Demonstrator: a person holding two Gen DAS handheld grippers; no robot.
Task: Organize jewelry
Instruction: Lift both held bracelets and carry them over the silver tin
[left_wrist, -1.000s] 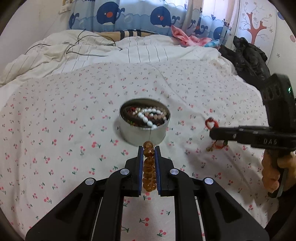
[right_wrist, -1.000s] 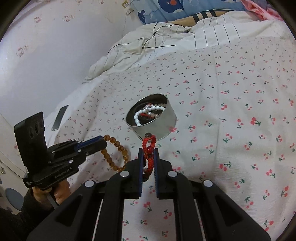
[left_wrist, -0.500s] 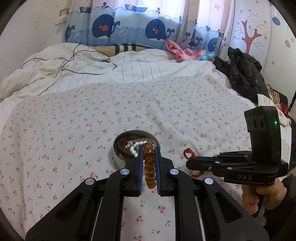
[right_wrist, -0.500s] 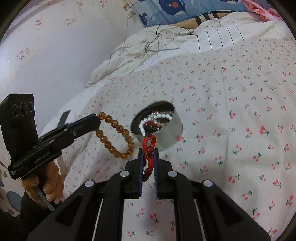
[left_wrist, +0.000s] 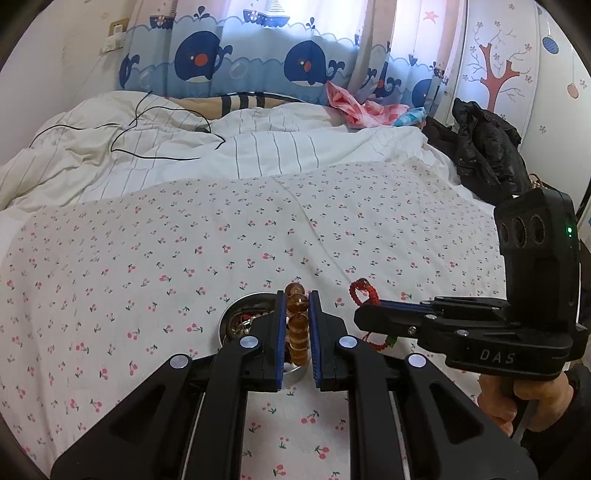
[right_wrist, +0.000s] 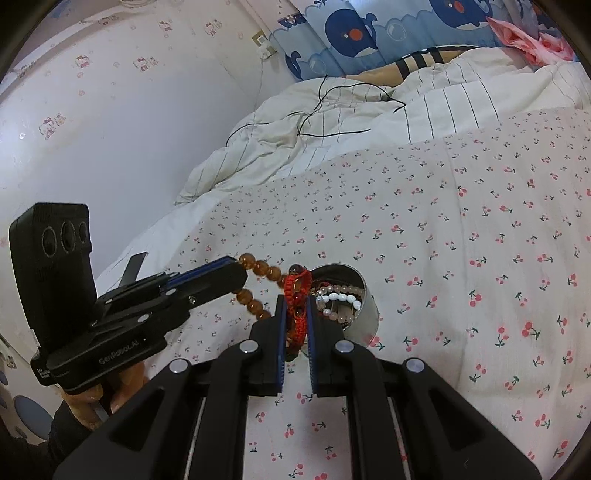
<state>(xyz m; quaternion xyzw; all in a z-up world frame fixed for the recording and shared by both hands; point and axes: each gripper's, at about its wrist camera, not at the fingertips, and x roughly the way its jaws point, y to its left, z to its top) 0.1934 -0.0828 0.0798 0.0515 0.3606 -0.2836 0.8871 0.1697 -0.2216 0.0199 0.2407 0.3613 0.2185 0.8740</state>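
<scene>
1. Left gripper pinches an amber bead bracelet between its blue pads; the beads are round, translucent honey-brown and glossy, strung in one loop that hangs free in the air below the fingertips in the right wrist view
2. Right gripper is clamped on a red woven cord bracelet; the cord is braided, bright red, with a small loop standing above the fingertips and a dark bead at its top, and a strand with a touch of green dangles under the jaws in the left wrist view
3. Both bracelets are held up over a round silver tin that stands on the bed; inside it lie a white bead bracelet, pale pink beads and some darker pieces
4. Under the tin spreads a white sheet printed with small red cherries
5. Behind it lies a crumpled white striped duvet with a thin black cable across it
6. A hand grips the right tool's handle, and another hand grips the left one
7. Whale-print curtains hang at the back, with a black jacket heaped at the right
</scene>
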